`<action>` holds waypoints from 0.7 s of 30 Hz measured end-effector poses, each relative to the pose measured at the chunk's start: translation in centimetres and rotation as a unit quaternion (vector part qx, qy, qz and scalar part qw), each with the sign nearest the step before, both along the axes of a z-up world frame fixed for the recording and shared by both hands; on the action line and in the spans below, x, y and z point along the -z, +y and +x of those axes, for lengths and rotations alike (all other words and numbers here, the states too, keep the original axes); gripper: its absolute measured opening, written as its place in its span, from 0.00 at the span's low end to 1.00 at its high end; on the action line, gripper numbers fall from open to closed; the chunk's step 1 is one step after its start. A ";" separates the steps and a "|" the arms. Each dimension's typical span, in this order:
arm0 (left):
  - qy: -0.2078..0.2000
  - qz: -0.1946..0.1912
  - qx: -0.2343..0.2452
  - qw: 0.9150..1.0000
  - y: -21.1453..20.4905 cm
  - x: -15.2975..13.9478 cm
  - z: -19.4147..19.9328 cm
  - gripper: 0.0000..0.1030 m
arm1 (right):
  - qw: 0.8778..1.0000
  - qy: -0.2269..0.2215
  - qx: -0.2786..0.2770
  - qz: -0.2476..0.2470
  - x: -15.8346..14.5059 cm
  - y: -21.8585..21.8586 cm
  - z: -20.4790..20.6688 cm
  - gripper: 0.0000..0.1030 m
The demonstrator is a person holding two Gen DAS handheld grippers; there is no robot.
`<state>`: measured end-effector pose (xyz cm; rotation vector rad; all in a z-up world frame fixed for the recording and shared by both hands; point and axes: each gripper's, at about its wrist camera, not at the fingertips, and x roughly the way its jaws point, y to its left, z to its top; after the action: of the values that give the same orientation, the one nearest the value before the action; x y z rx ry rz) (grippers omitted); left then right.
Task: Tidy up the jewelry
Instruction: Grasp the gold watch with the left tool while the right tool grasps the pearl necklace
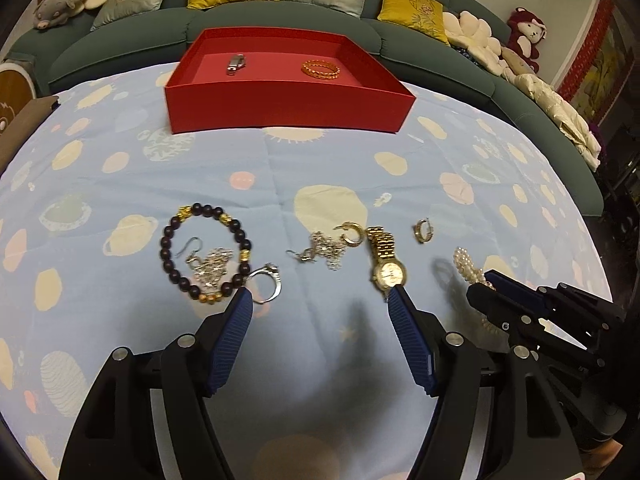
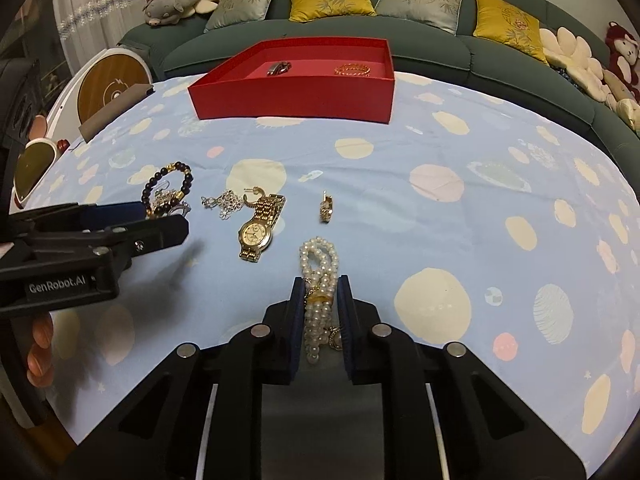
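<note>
My right gripper (image 2: 322, 283) is shut on a white pearl strand (image 2: 318, 256) that lies on the blue cloth. My left gripper (image 1: 320, 291) hangs open over bare cloth, with nothing between its pads. A dark bead bracelet (image 1: 166, 240) and a silver ring (image 1: 268, 284) lie by its left finger, a gold watch (image 1: 388, 272) by its right. Between them are a silver chain cluster (image 1: 324, 250) and a gold hoop earring (image 1: 352, 234); a small gold earring (image 1: 422, 231) lies further right. At the far edge, the red box (image 1: 288, 108) holds a silver clasp piece (image 1: 235, 63) and a gold bracelet (image 1: 321, 69).
A green sofa (image 2: 500, 56) with yellow and grey cushions and plush toys curves behind the table. A brown flat box (image 1: 24, 128) sits at the table's left edge. The patterned cloth (image 2: 460, 220) to the right of the pearls bears no jewelry.
</note>
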<state>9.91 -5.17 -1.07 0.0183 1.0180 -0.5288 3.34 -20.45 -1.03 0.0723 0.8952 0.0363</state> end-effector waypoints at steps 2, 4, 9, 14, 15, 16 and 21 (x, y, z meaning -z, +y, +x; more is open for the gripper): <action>0.006 -0.007 0.007 1.000 -1.1 0.2 0.0 0.66 | 1.000 -0.006 0.010 0.003 -0.6 -0.7 -0.1 0.15; 0.005 -0.007 0.016 1.000 -2.4 0.5 -0.1 0.66 | 1.000 -0.010 0.019 0.008 -1.0 -1.4 0.0 0.15; -0.025 0.028 0.030 0.999 -5.0 1.3 0.1 0.66 | 0.999 -0.013 0.034 0.013 -1.3 -2.7 -0.2 0.15; -0.069 0.069 0.043 0.994 -5.9 1.8 -0.3 0.60 | 0.999 -0.012 0.042 0.020 -1.3 -3.5 -0.5 0.15; -0.078 0.077 0.045 0.993 -6.0 1.9 -0.4 0.57 | 0.999 -0.012 0.042 0.021 -1.3 -3.6 -0.5 0.15; -0.088 0.083 0.048 0.992 -6.1 1.9 -0.5 0.49 | 0.999 -0.013 0.043 0.021 -1.4 -3.6 -0.5 0.15; -0.103 0.089 0.065 0.989 -6.3 1.8 -0.7 0.21 | 0.999 -0.018 0.043 0.022 -1.7 -3.4 -0.4 0.15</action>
<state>9.18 -11.49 -2.87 0.2944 0.8628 -0.5402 2.98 -23.86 0.72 0.1506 0.8544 -0.0238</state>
